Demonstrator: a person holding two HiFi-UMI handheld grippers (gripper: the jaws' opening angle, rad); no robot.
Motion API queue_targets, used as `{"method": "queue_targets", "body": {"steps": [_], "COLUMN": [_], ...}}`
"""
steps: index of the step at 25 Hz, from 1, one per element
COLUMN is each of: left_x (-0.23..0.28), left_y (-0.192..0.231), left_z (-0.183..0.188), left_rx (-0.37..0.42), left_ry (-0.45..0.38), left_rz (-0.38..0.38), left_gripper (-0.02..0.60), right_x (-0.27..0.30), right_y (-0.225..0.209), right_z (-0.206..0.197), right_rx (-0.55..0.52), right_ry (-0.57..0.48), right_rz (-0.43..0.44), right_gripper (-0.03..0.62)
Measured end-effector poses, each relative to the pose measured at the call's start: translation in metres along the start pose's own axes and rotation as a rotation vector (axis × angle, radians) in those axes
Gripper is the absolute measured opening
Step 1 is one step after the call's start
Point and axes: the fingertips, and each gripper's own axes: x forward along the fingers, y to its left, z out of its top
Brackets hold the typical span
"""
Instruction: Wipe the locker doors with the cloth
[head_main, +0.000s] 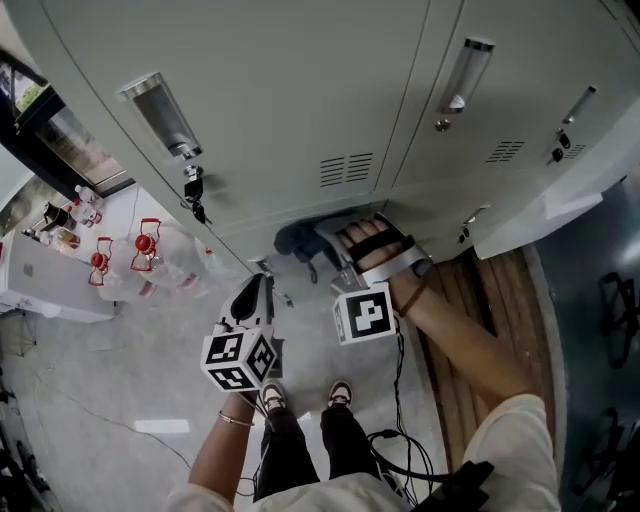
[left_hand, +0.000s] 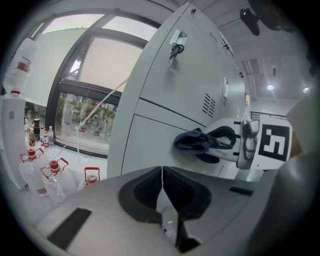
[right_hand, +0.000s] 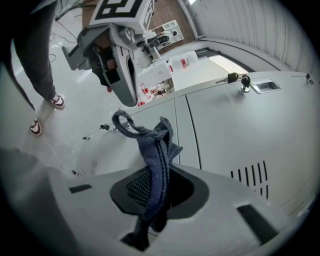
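I log: right claw (right_hand: 156, 192) pinching the cloth (right_hand: 159, 155), loose end held out at a locker door (right_hand: 225, 130), evidently for wiping; left claw (left_hand: 162, 192) pressed together on nothing, low beside it, out of the way.

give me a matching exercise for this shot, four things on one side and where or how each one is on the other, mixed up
Things
1. cloth
2. left gripper
3. key
4. bottles

Place or state
a. red-capped, on the floor
b. stuck in a locker door
c. shut, nothing between its fingers
d. held by the right gripper

Pairs: 1-d, 2-c, 3-b, 4-a
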Motion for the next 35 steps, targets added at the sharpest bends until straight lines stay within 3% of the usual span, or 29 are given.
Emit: {"method": "queue_targets", "body": {"steps": [16,35], "left_x": [0.031,0.053], "left_y": [0.017,0.041], "left_z": [-0.067,-0.170], "left_rx": [-0.026,-0.070], "left_ry": [0.089,0.211], "left_rz": [0.021,0.033], "left_gripper": [0.009,0.009], "right_x": [0.035,0.079], "right_y": [0.075,0.163], "right_z": [-0.007,-0.023], "right_rx": [0.034,0.096], "right_ry": [-0.018,-0.026], "right_rz": [0.091,0.083], "right_gripper": [0.043,0.044]}}
